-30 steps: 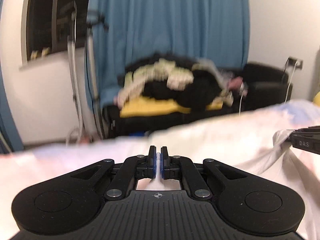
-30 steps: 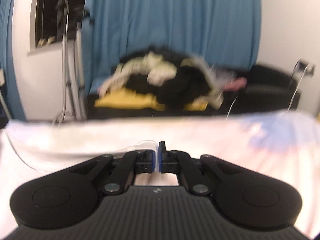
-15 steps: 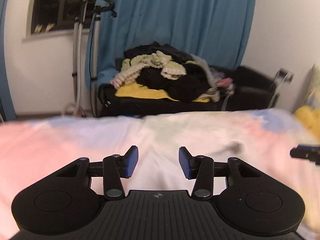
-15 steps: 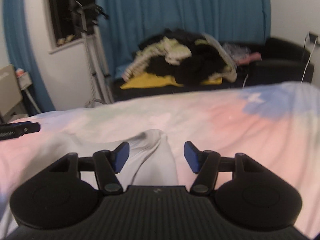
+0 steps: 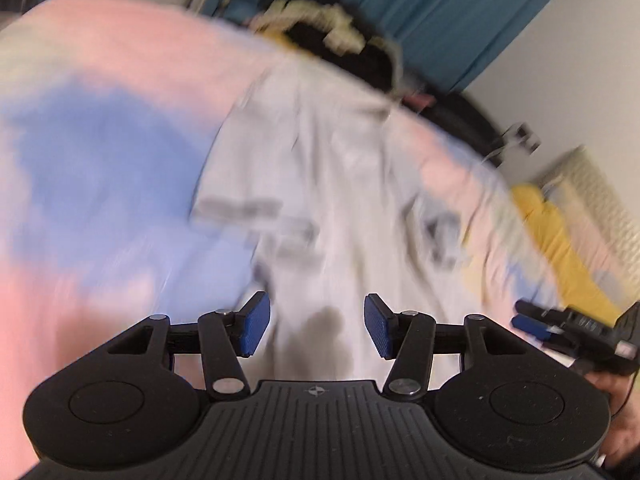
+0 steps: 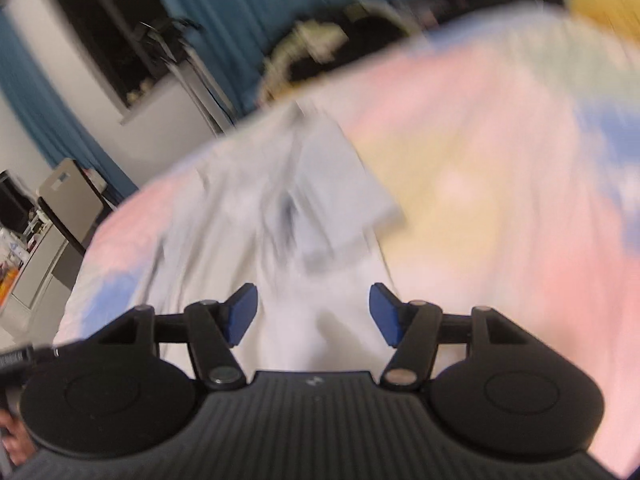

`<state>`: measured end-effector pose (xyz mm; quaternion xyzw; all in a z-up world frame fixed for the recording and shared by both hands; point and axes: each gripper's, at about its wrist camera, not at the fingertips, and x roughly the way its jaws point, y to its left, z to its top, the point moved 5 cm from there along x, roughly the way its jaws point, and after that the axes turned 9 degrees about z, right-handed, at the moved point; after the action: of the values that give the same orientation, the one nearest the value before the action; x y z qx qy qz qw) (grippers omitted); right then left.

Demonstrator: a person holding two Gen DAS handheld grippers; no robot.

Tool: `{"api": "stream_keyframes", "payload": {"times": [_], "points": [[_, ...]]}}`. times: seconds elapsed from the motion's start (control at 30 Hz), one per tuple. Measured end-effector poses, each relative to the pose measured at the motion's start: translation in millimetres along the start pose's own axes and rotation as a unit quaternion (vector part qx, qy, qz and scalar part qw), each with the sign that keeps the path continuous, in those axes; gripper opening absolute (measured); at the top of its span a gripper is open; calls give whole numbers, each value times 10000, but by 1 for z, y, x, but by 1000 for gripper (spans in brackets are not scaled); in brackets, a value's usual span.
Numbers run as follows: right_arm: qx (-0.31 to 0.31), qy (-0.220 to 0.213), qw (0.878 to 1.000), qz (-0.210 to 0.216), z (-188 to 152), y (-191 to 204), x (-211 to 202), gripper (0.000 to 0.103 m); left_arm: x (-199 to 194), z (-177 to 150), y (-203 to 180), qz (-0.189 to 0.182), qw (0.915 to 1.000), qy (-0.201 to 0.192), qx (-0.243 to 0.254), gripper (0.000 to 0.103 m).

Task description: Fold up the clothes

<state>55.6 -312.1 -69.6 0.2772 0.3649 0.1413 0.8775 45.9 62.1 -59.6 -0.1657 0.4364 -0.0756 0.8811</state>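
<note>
We see a pale grey, soft cotton T-shirt with dark printed lettering lying on a bedspread of pastel pink, blue and yellow patches. The shirt's long axis runs away from both cameras, from just under the fingers up toward the far edge of the bed; which end is collar and which is hem we cannot tell through the blur. Its cloth is limp and creased, with a folded flap lying over its right part in the right wrist view.

The left gripper hangs above the near end of the shirt, its jaws having just been opening; they stand moderately wide, the flat blue pads clear of the fabric and nothing between them. The right gripper hangs likewise over the near end (also freshly opened, and by much the same width), pads apart and empty.

Each tool shows at the edge of the other's view, so they sit near one another, side by side. Beyond the bed a heap of dark and cream clothes lies on a black sofa before a teal curtain. A yellow cushion lies at the bed's right side.
</note>
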Motion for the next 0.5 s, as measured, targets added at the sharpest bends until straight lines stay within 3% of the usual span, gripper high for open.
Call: {"api": "stream_keyframes", "payload": {"times": [0.07, 0.17, 0.27, 0.43, 0.47, 0.5], "points": [[-117, 251, 9996, -56, -14, 4, -7, 63, -7, -14, 3, 125, 9999, 38, 112, 57], [-571, 647, 9959, -276, -28, 18, -13, 63, 0, -36, -4, 142, 9958, 522, 743, 57], [-1183, 1179, 9853, -370, -41, 34, -10, 64, 2, -55, -16, 207, 9880, 648, 1387, 57], [-2301, 2023, 9470, -968, -67, 40, 9, 65, 18, -64, -27, 312, 9804, 704, 1816, 53], [-2516, 2183, 9363, -1109, -73, 41, 13, 63, 21, -63, -26, 318, 9806, 709, 1802, 50], [-2729, 2340, 9248, -1248, -78, 41, 17, 54, 23, -62, -26, 320, 9809, 692, 1787, 40]]}}
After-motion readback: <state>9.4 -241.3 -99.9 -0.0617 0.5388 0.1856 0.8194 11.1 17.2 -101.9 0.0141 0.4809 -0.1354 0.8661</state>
